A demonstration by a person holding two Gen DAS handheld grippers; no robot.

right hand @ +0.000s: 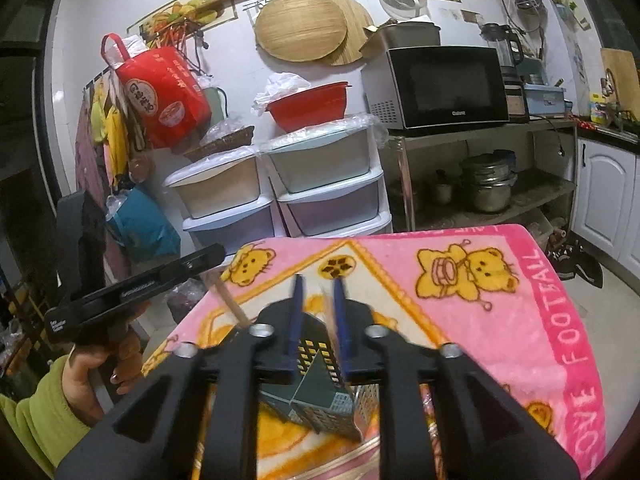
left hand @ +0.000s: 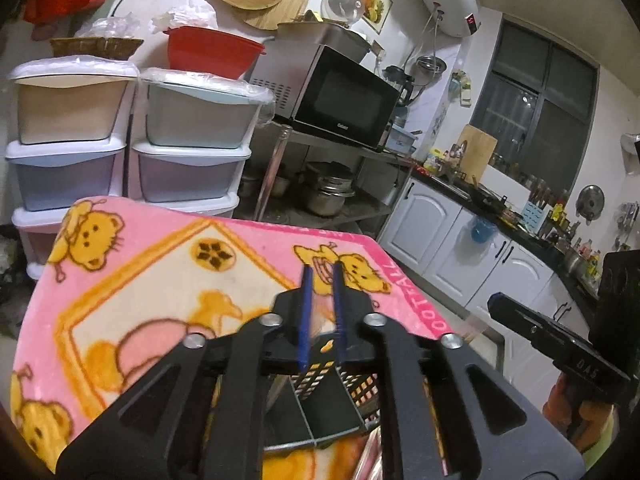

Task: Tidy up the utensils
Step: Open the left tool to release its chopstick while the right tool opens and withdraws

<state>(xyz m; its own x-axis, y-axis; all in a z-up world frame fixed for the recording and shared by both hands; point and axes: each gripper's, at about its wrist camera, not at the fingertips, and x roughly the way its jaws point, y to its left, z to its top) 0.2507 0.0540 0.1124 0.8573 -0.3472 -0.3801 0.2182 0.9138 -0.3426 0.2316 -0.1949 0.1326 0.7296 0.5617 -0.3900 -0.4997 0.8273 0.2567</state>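
Left tool (left hand: 322,280): you hold it above the caddy; its blue pads (left hand: 305,312) stand narrowly apart, and something pale and blurred sits between them. You cannot tell whether it is pinched.
Right tool (right hand: 318,292): it hangs over the same caddy, fingers close together, with a thin tan stick (right hand: 332,320) running along the inner face of the right-hand finger. You cannot tell whether the grip is on it; the stick is motion-blurred.
Utensil caddy (left hand: 320,416): dark, perforated walls, split by dividers into compartments, standing on the pink blanket (left hand: 160,264) that covers the bench, at its near edge.
Only your right view: a wooden stick (right hand: 230,300) rising at a slant just left of the tool, your left hand (right hand: 94,376) in a green sleeve gripping the other tool's handle, and a red bag (right hand: 164,96) hanging on the wall.
Only your left view: the window (left hand: 540,104), the long row of white cabinets (left hand: 460,232), and the other tool's black body at the right edge.
Both views: microwave (right hand: 444,84), stacked plastic drawers (left hand: 188,148).
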